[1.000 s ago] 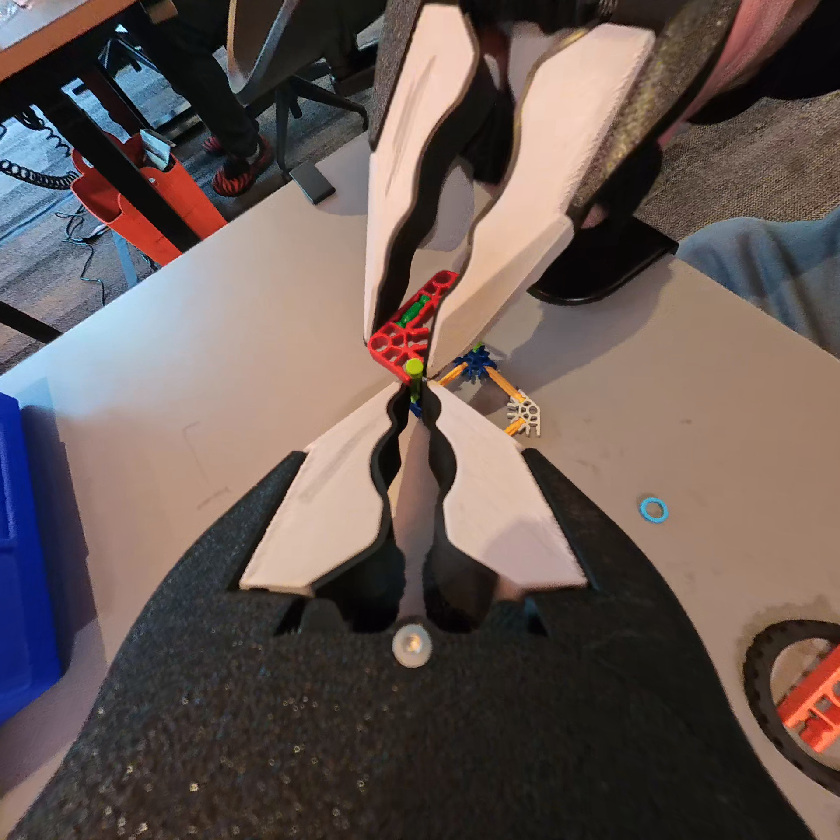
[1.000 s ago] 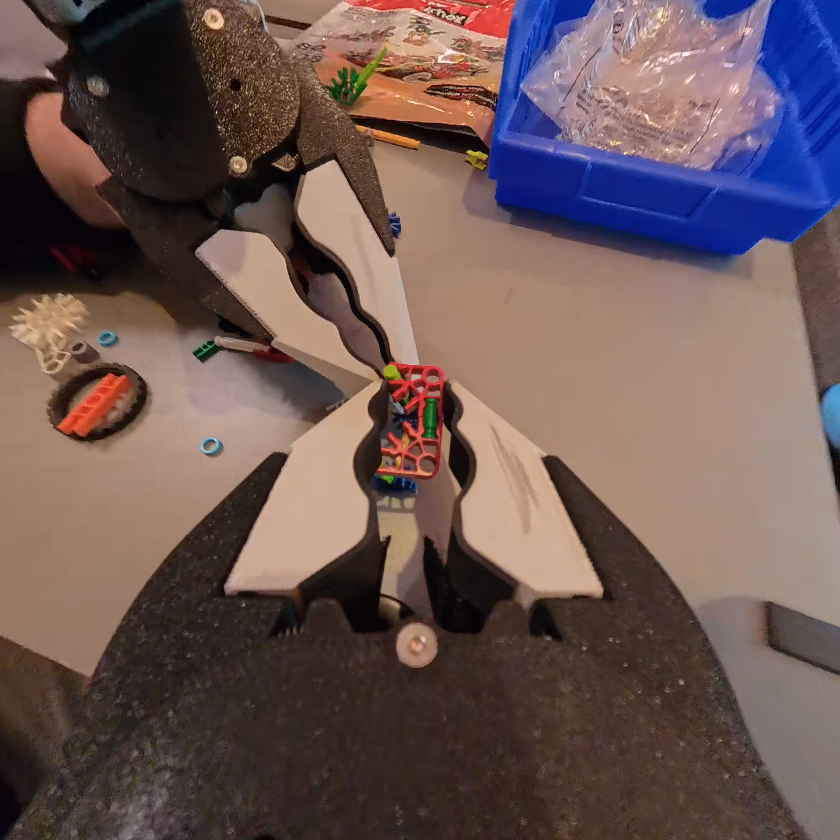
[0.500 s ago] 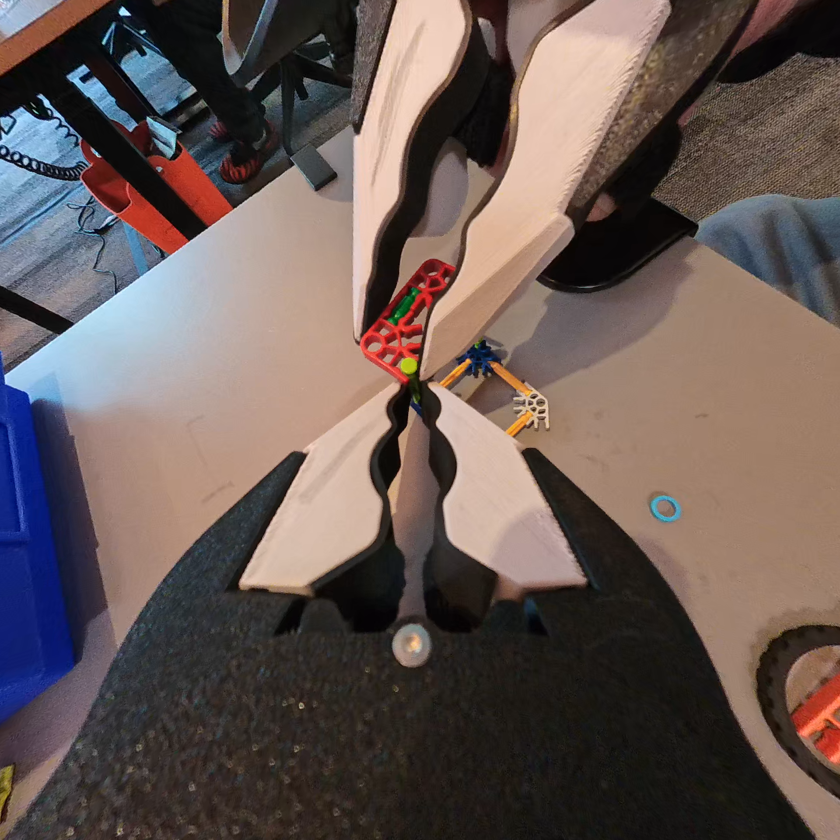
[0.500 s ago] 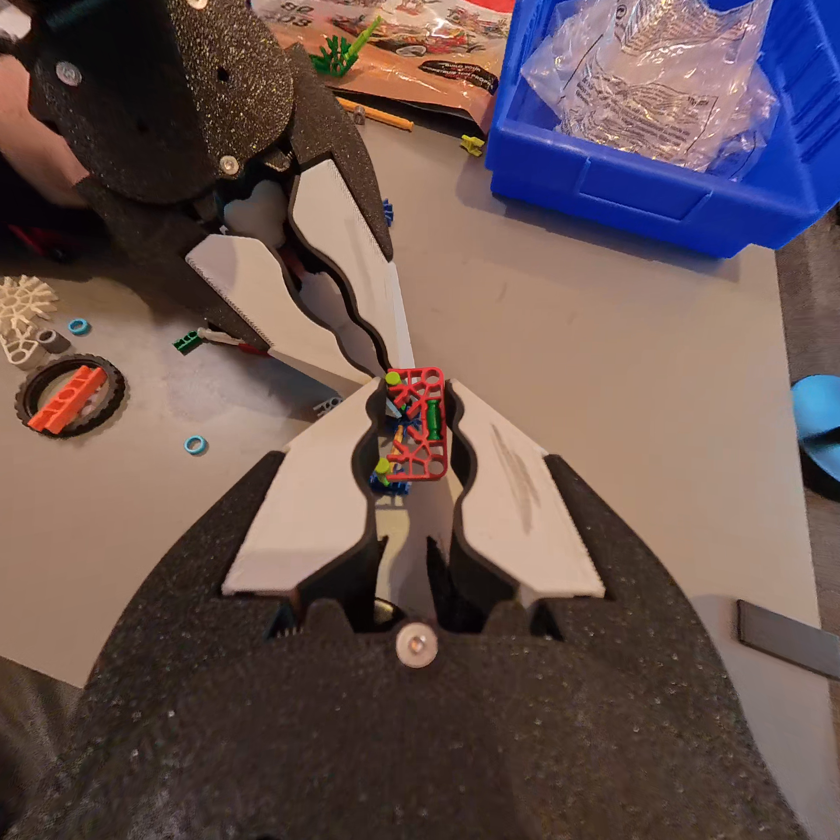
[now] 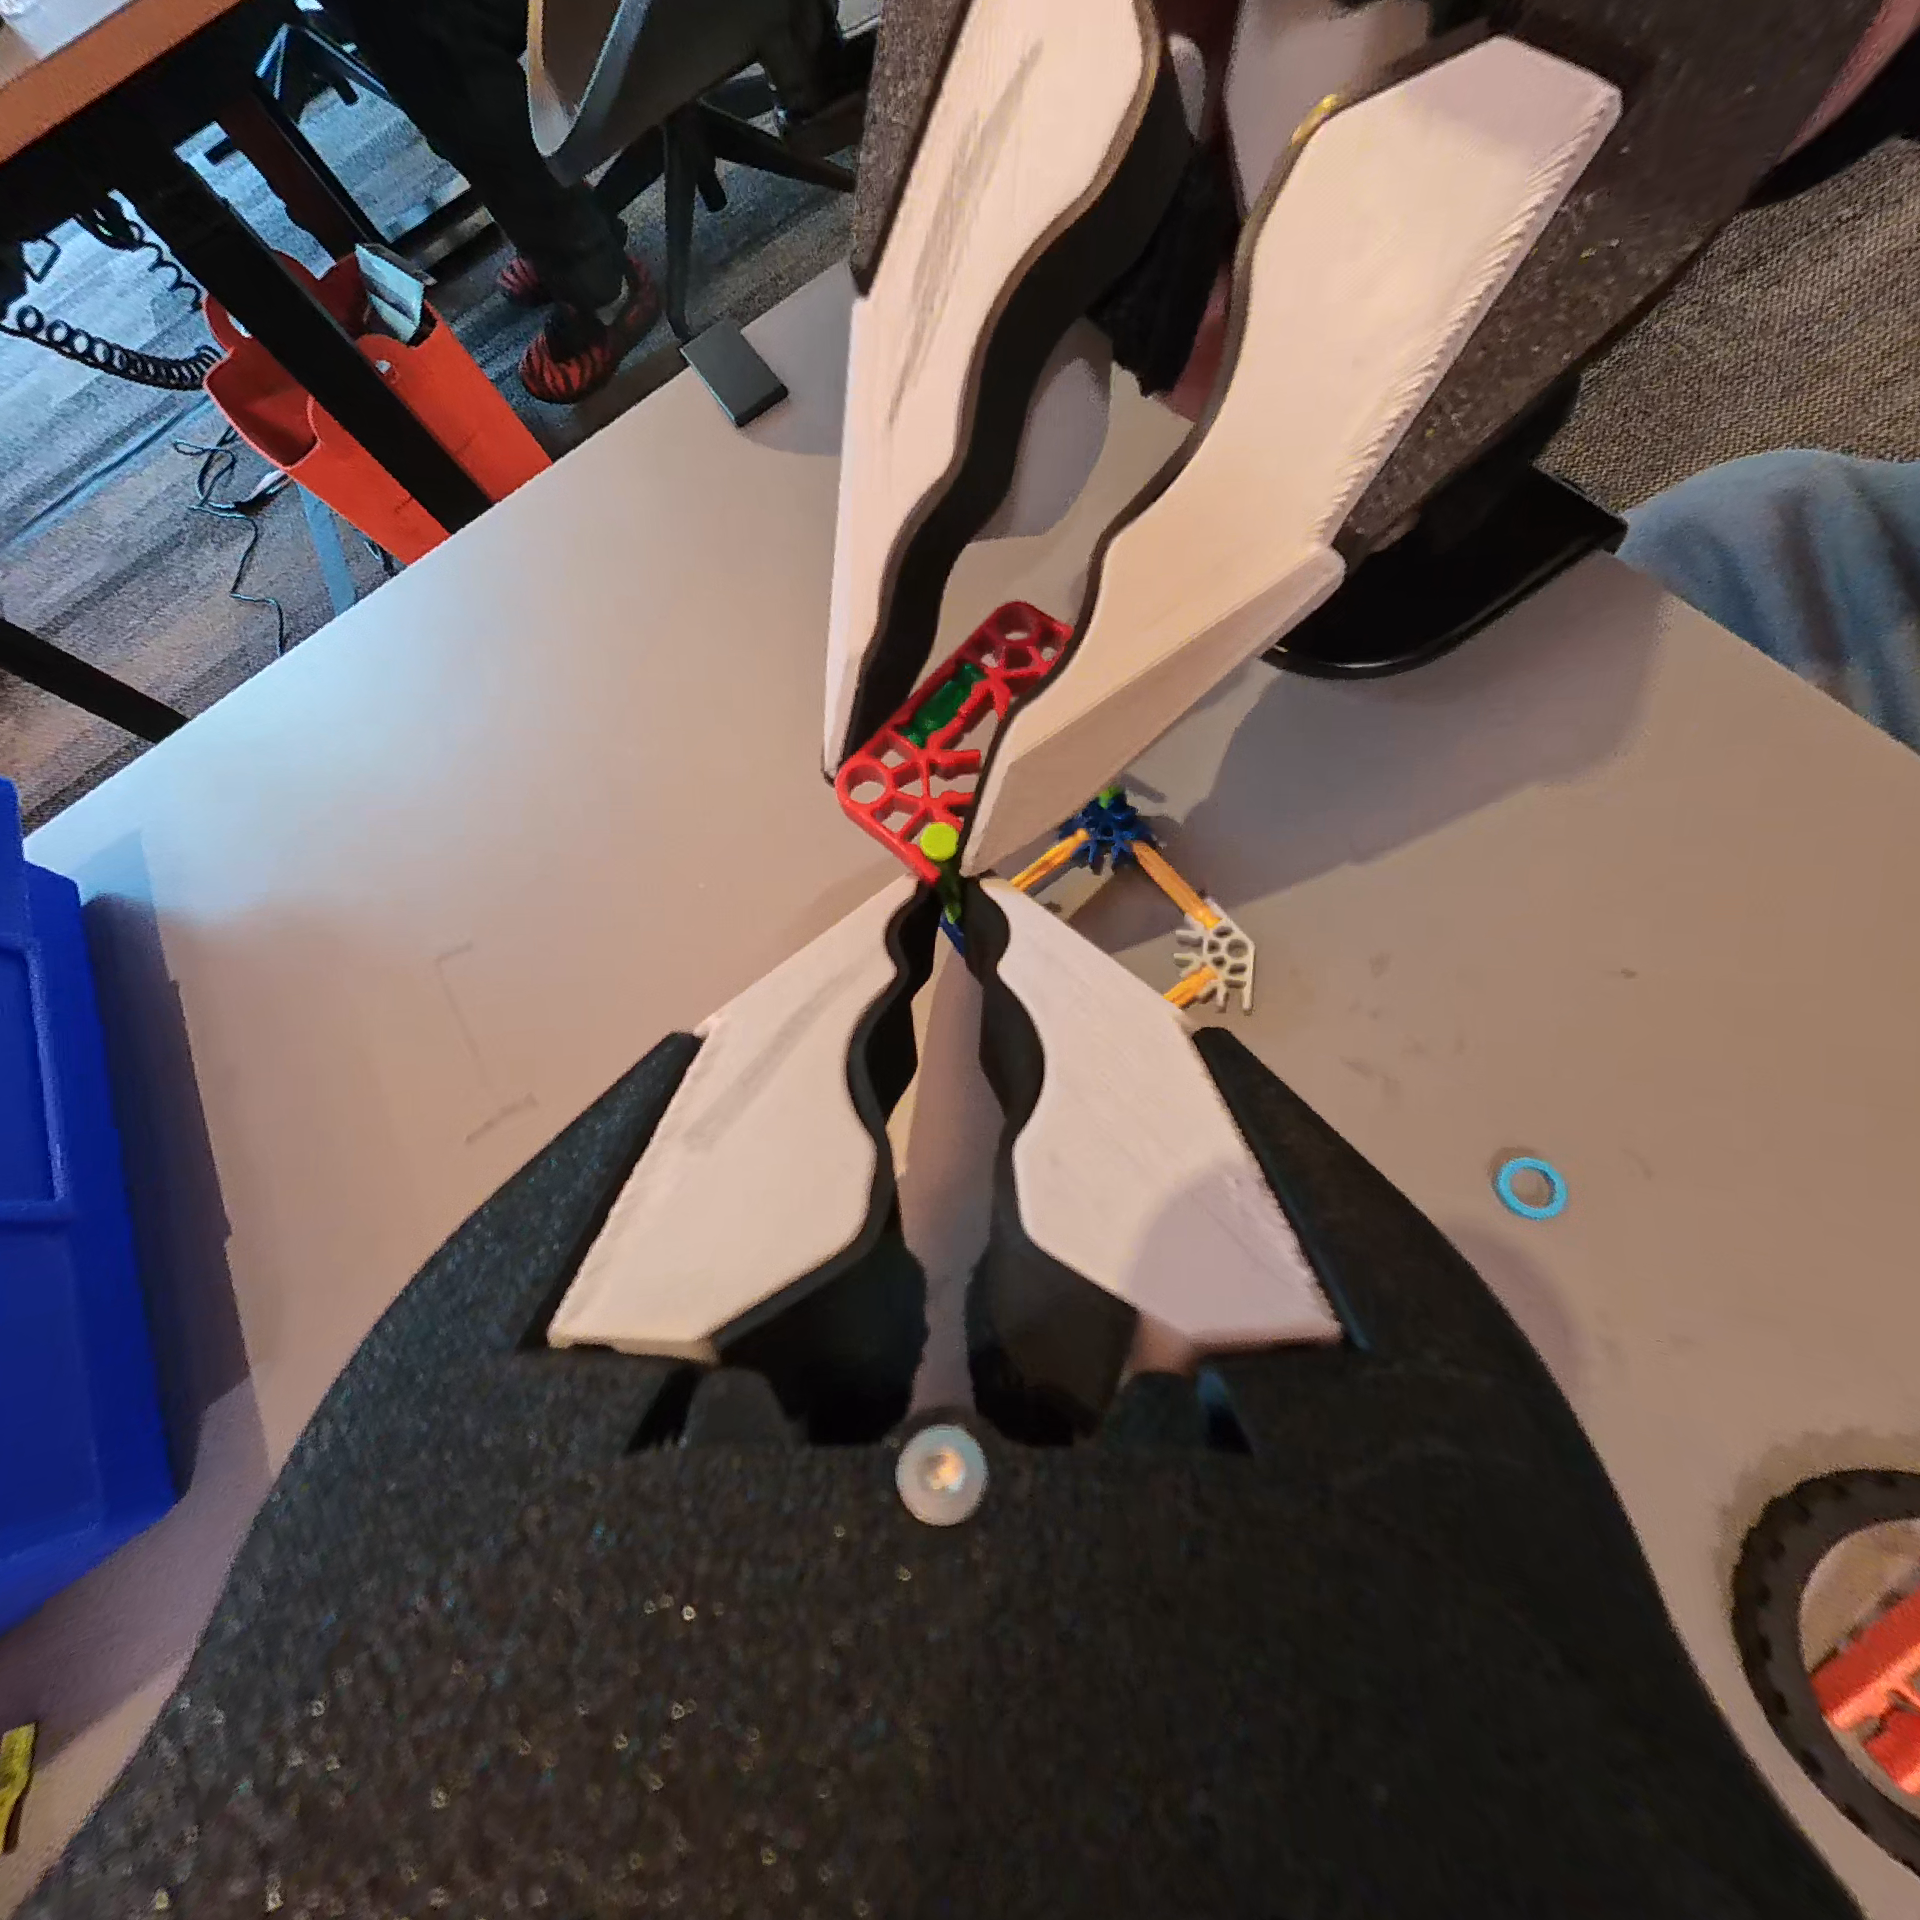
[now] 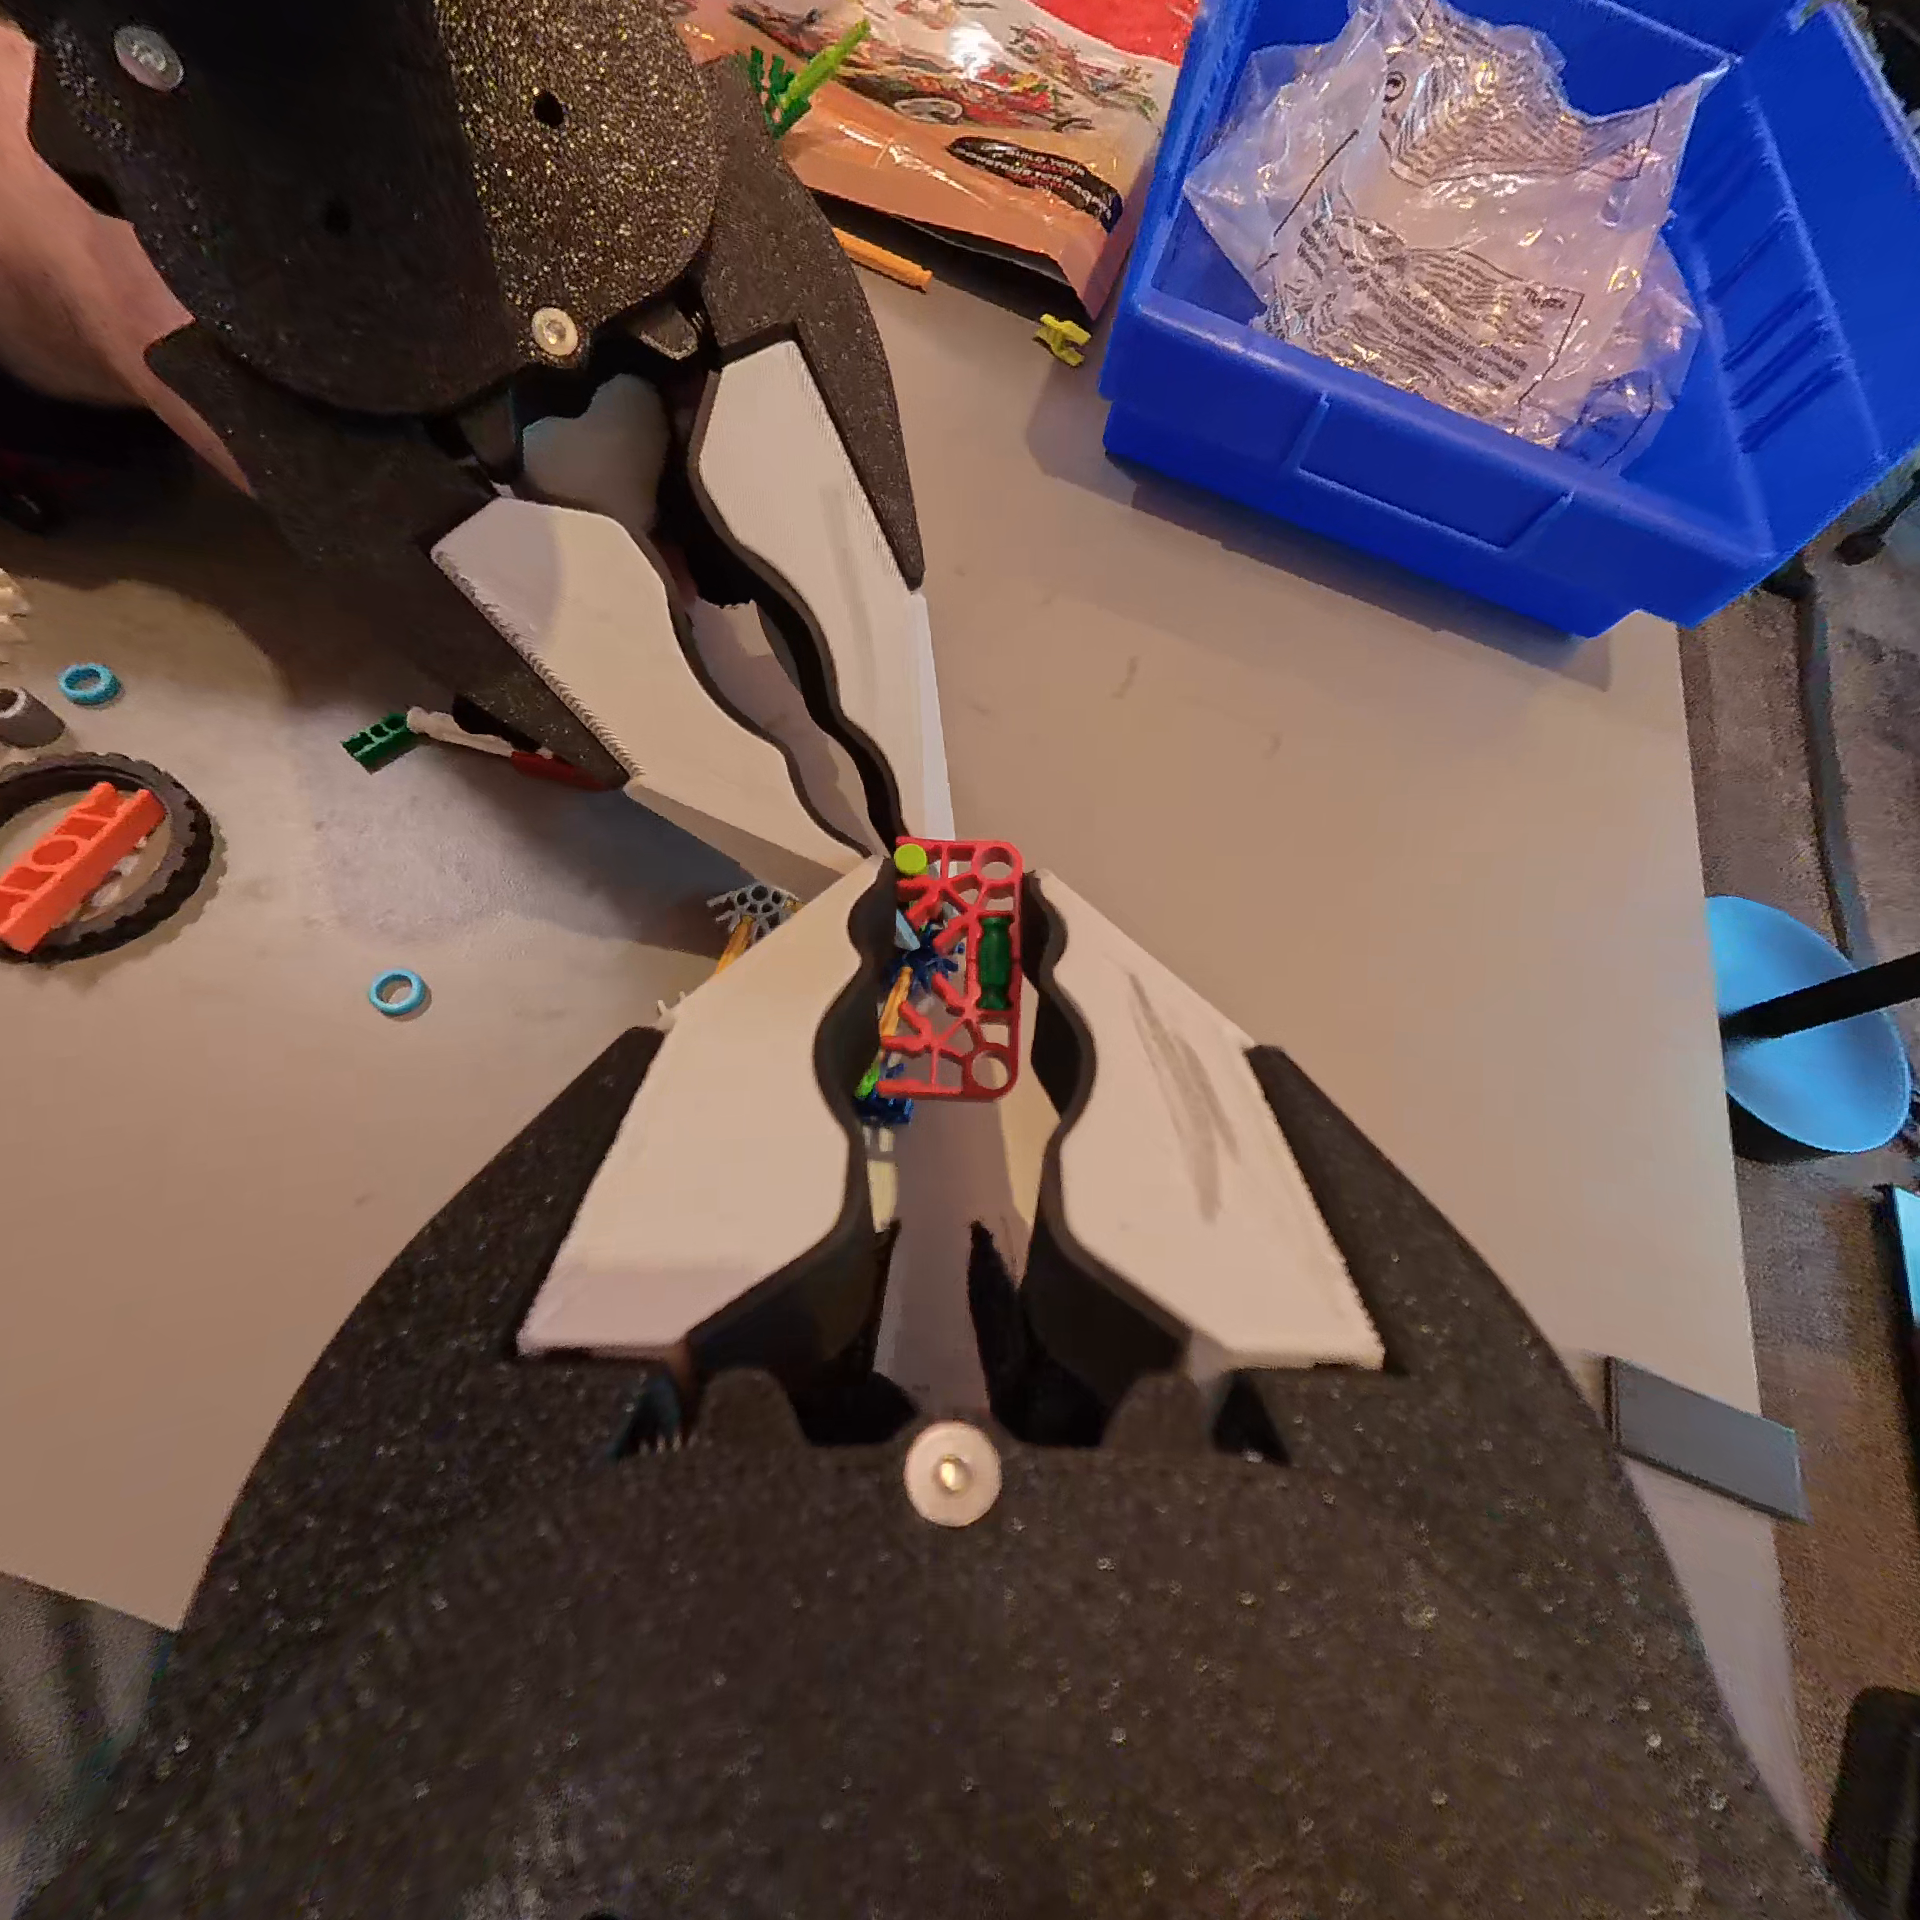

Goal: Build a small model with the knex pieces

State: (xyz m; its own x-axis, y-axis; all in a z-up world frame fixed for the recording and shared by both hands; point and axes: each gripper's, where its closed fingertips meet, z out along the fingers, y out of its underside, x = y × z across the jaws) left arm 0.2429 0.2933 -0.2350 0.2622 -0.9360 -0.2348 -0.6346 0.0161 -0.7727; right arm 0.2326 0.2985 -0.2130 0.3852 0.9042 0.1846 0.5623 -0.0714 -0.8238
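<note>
My right gripper (image 6: 956, 878) is shut on a red lattice panel (image 6: 961, 977) with a dark green clip in it, holding it by its long edges. A lime-green rod (image 6: 910, 858) pokes through the panel's far left corner. My left gripper (image 5: 948, 894) is shut on that rod (image 5: 938, 840), tip to tip with the right gripper (image 5: 904, 816). Blue connectors and orange rods (image 5: 1117, 831) hang under the panel, ending in a white connector (image 5: 1216, 956) near the grey table (image 5: 520, 779). The left gripper (image 6: 899, 836) comes in from the upper left in the right wrist view.
A blue bin (image 6: 1403, 488) with a clear plastic bag (image 6: 1455, 239) stands at the far right. A black tyre with an orange piece (image 6: 197, 831), blue rings (image 6: 397, 992), a printed packet (image 6: 966, 135) and loose small parts lie on the left. The table edge (image 6: 1704, 935) runs along the right. Both grippers' tips are close together, under 4 cm apart. Both grippers' tips are roughly 35 cm from the printed packet (image 6: 966, 135).
Both grippers keep their holds. The joined pieces and both grippers have drifted slightly over the table; the panel and the rod stand the same to each other.
</note>
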